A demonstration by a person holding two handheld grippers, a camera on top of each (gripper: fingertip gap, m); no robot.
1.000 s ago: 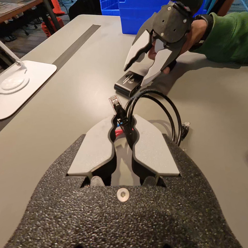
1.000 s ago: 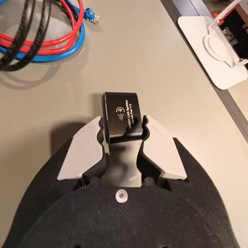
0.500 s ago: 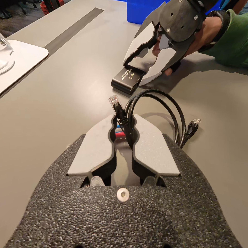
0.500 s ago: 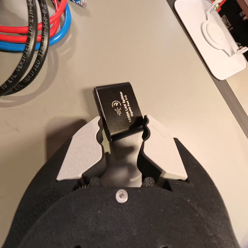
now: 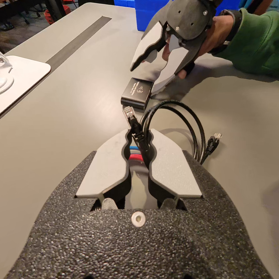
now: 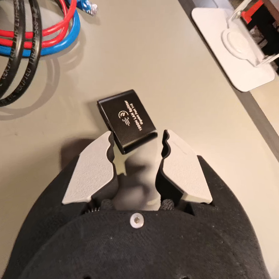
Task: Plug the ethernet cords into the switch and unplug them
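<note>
My left gripper (image 5: 139,132) is shut on the black ethernet cord (image 5: 138,132) just behind its clear plug (image 5: 129,112). The plug points up and forward, a short way from the black switch (image 5: 136,92) lying on the table. The cord's loops (image 5: 188,120) hang to the right, and its other plug (image 5: 214,138) rests on the table. My right gripper (image 6: 137,132) is open. The switch (image 6: 128,120) lies turned at an angle before it, its near corner against the left finger (image 6: 96,158). The right gripper also shows in the left wrist view (image 5: 145,80), open above the switch.
Red (image 6: 52,30) and blue (image 6: 60,48) cords lie coiled with the black loops (image 6: 22,60), beside a blue plug (image 6: 89,9). A white base with a clear stand (image 6: 234,52) sits at the table edge. Blue bins (image 5: 145,13) stand behind. A hand and green sleeve (image 5: 256,45) hold the right gripper. The grippers' ends are close to 15 cm from one another.
My right gripper has opened and let go of the switch, which has turned on the table. My left gripper has brought the black plug closer to the switch.
</note>
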